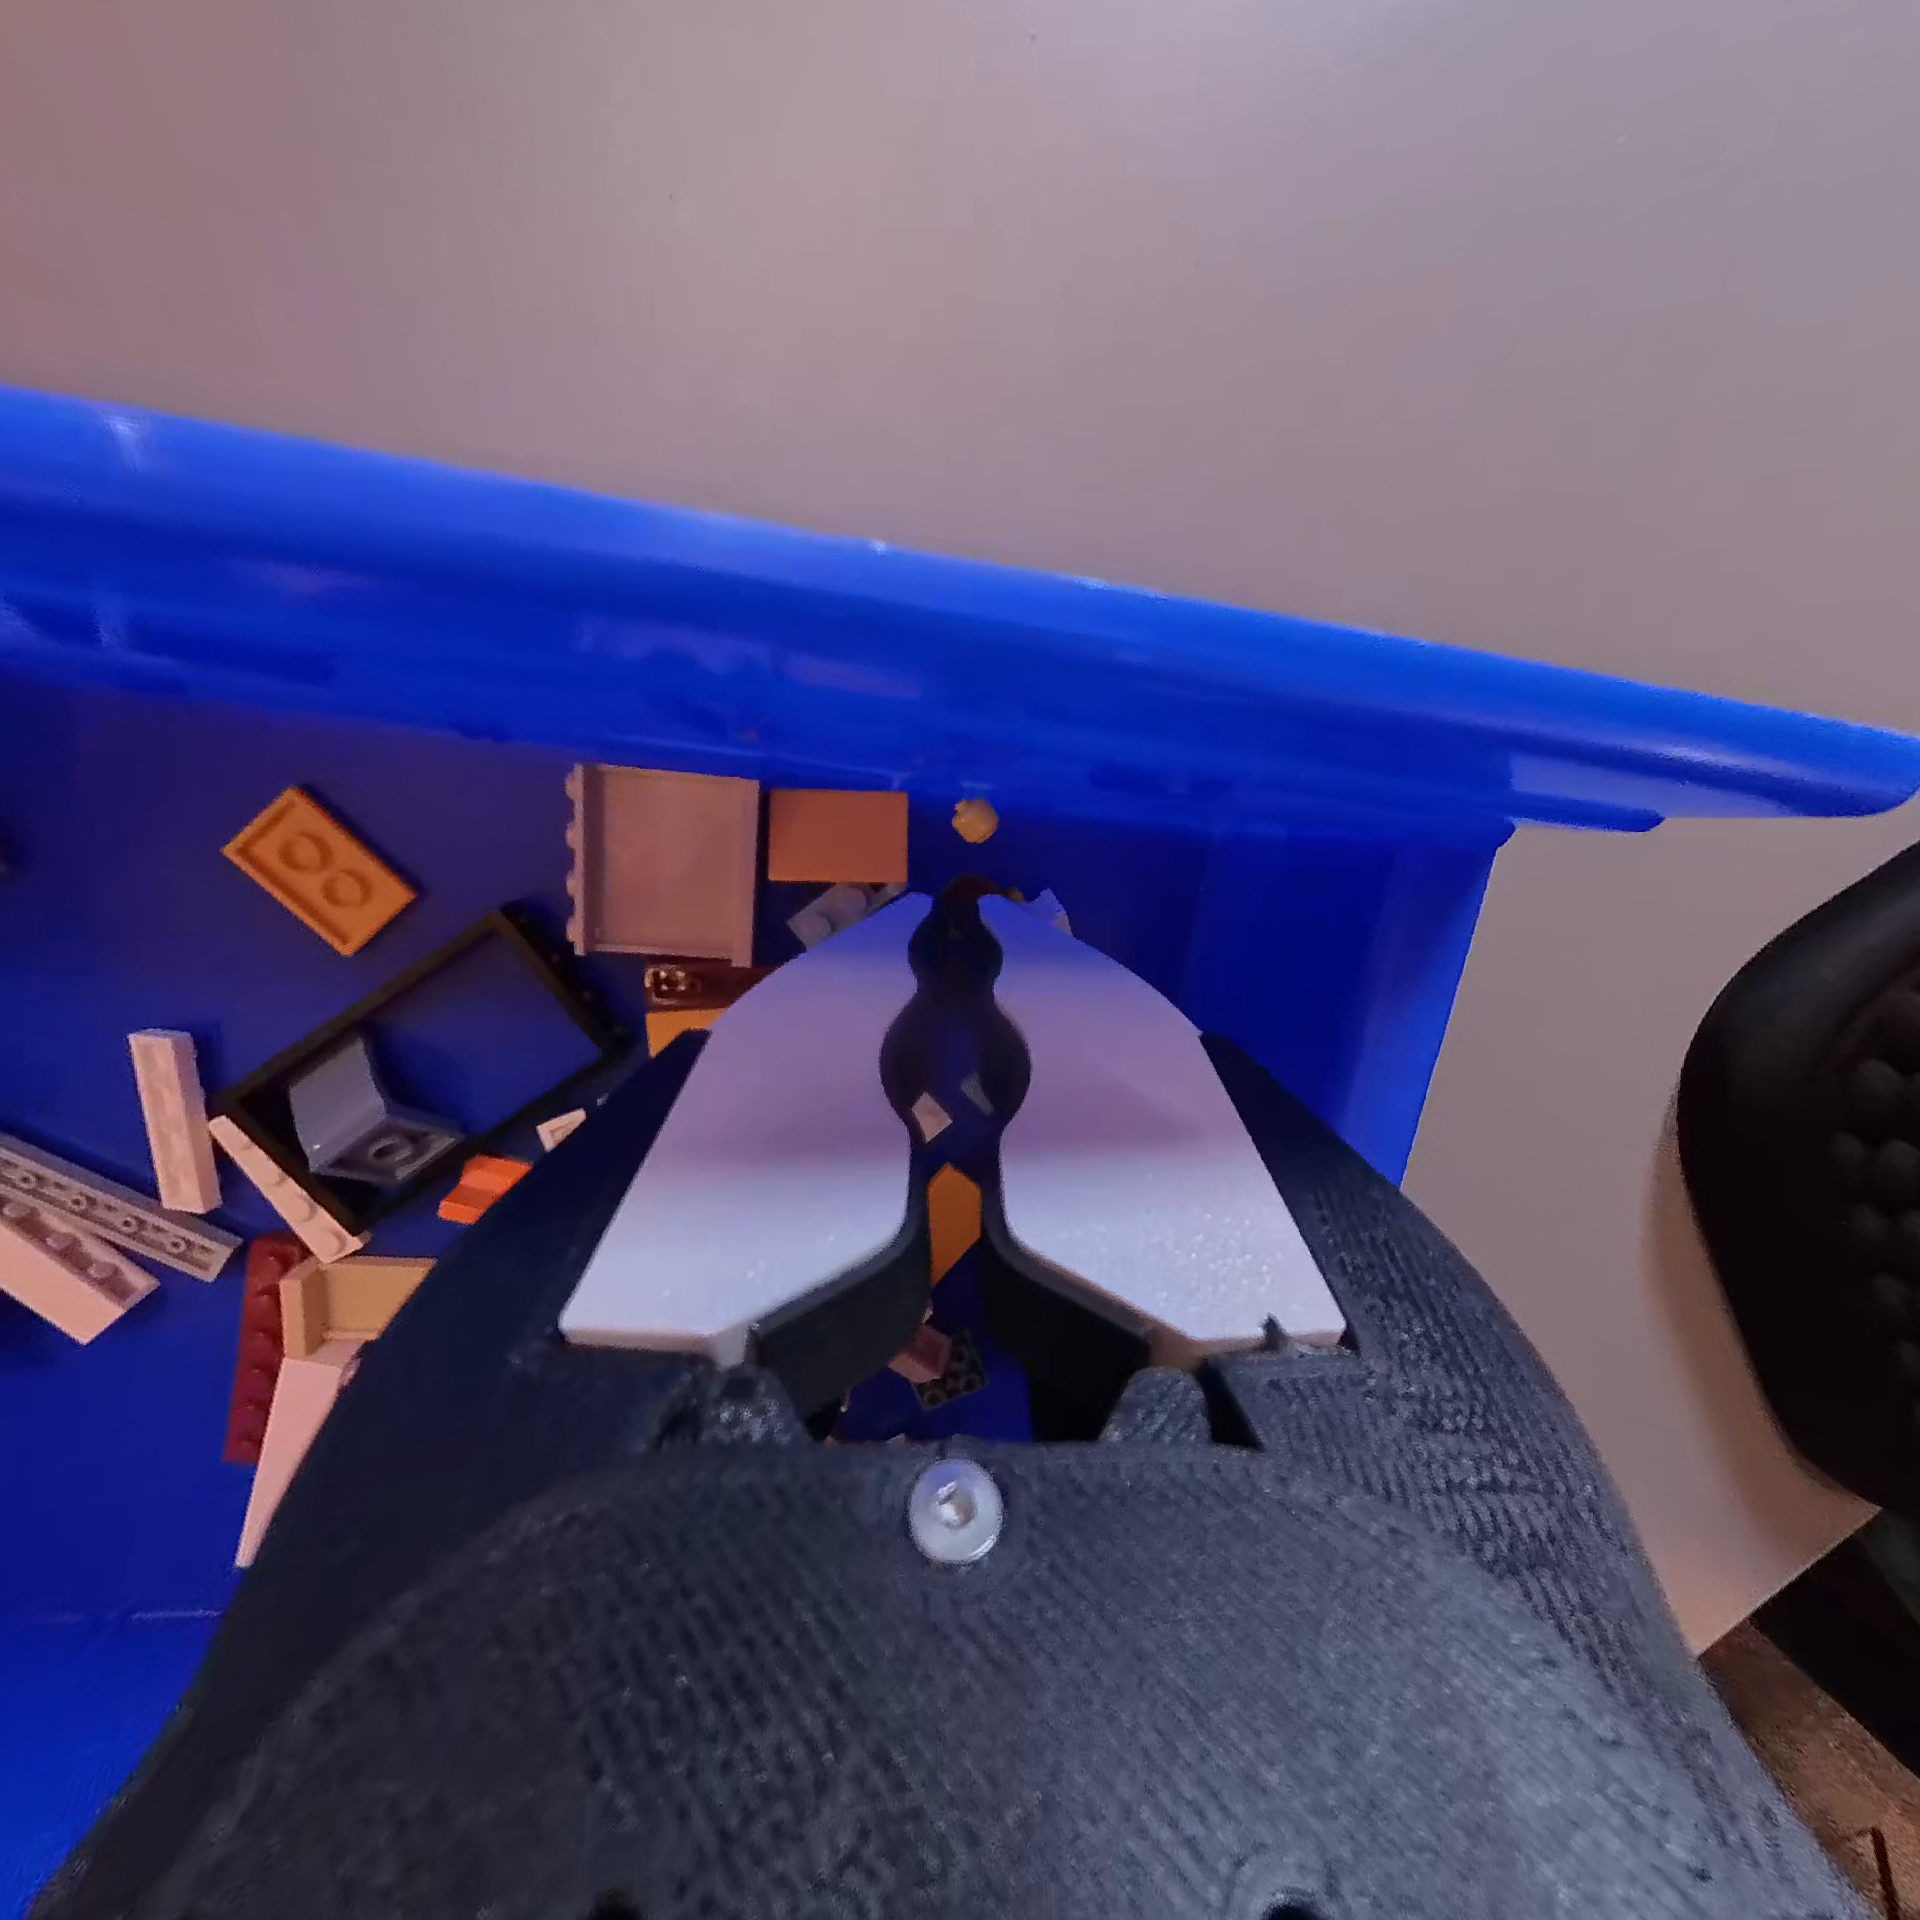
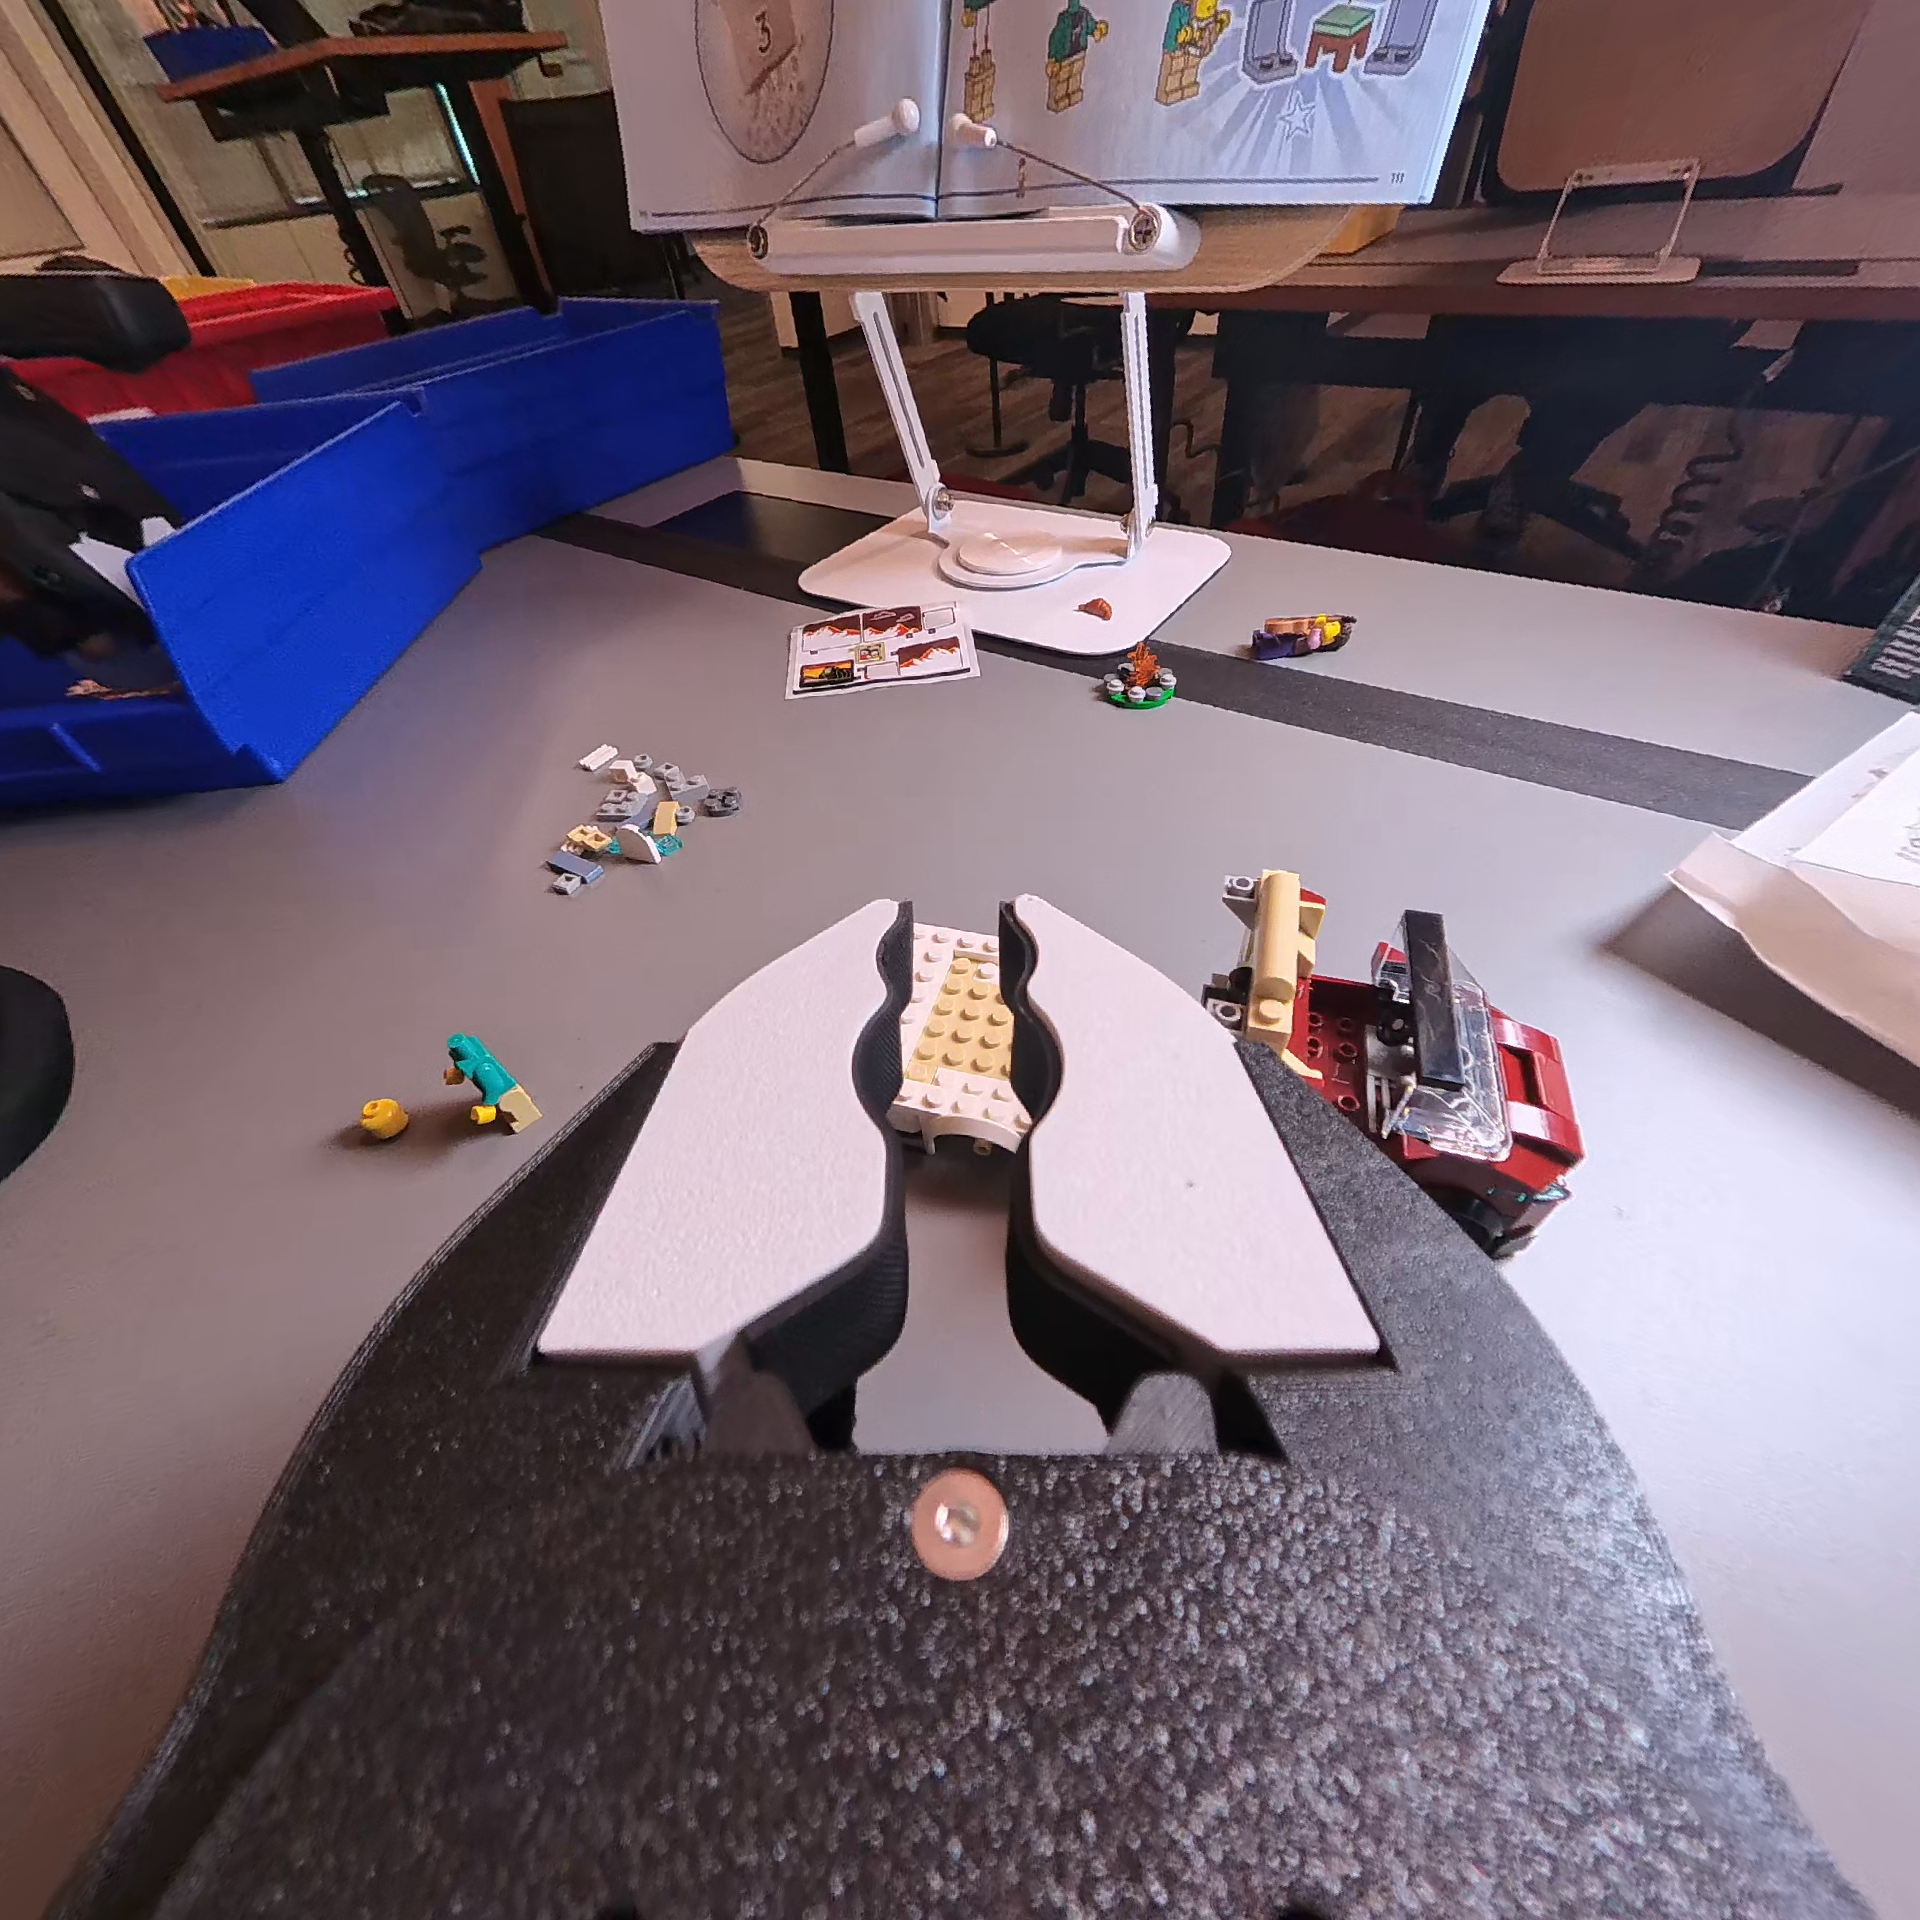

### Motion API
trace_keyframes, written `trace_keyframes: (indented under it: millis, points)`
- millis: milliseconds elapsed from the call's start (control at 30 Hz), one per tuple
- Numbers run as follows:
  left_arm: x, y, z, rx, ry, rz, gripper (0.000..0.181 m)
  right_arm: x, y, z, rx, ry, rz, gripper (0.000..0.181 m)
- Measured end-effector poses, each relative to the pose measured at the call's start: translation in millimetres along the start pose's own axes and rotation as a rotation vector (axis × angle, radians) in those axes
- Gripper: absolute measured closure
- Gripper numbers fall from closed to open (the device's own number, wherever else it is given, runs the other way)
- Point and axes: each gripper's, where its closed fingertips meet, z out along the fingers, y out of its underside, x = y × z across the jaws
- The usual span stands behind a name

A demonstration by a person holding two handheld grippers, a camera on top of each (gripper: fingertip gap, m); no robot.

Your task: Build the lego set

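Between my right gripper's [image 2: 956,925] fingers sits a white-and-tan plate [image 2: 961,1023], clamped at its 2 long edges, the jaws parted only by its width. Just right of it on the grey table [image 2: 935,790] stands the dark red vehicle [image 2: 1434,1049], part built, with a clear windscreen. To the left lie a teal minifigure [image 2: 488,1081] and a yellow head [image 2: 382,1117], apart from each other. Farther out is a loose cluster of small grey parts [image 2: 639,816], then a sticker sheet [image 2: 881,649], then the white stand [image 2: 1023,566] holding the open manual [image 2: 1039,94].

My left gripper [image 1: 964,904] is down inside the blue bin [image 1: 935,665], tips nearly together near the far wall; something dark shows at the tips, but I cannot tell whether it is gripped. Bricks lie around it: a black frame [image 1: 416,1060], an orange plate [image 1: 317,871], a tan panel [image 1: 665,860], a small round stud [image 1: 975,821] by the wall.

Step in hand, as I judge it: fetching 1 part from the bin while the subassembly is held ready. The next move calls for a firm pinch on that small part, a clean lift over the bin wall, and stud alignment over the plate.
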Motion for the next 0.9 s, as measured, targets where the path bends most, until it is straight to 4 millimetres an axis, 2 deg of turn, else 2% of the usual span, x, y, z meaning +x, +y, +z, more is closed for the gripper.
trace_keyframes:
  millis: [333, 567, 700, 800, 900]
  points:
    - [0.6, -0.1, 0.7, 0.013, 0.004, 0.014, 0.181, 0.4, 0.1, -0.2, -0.001, 0.001, 0.000, 0.166]
    - [-0.5, -9.0, -21.0, 0.094, 0.003, 0.016, 0.181, 0.5, 0.3, -0.3, -0.002, -0.001, 0.000, 0.166]
    - [-0.6, -8.7, -26.2, 0.117, 0.002, 0.010, 0.181, -0.1, 0.4, -0.2, -0.002, -0.002, -0.002, 0.166]
    - [8.4, -17.6, -38.3, 0.186, 0.019, 0.023, 0.181, 0.3, 0.6, 0.0, -0.003, -0.001, 0.000, 0.166]
    - [41.6, -37.5, -58.0, 0.301, 0.082, 0.080, 0.181, 0.3, 1.4, 0.6, -0.006, -0.001, 0.001, 0.166]
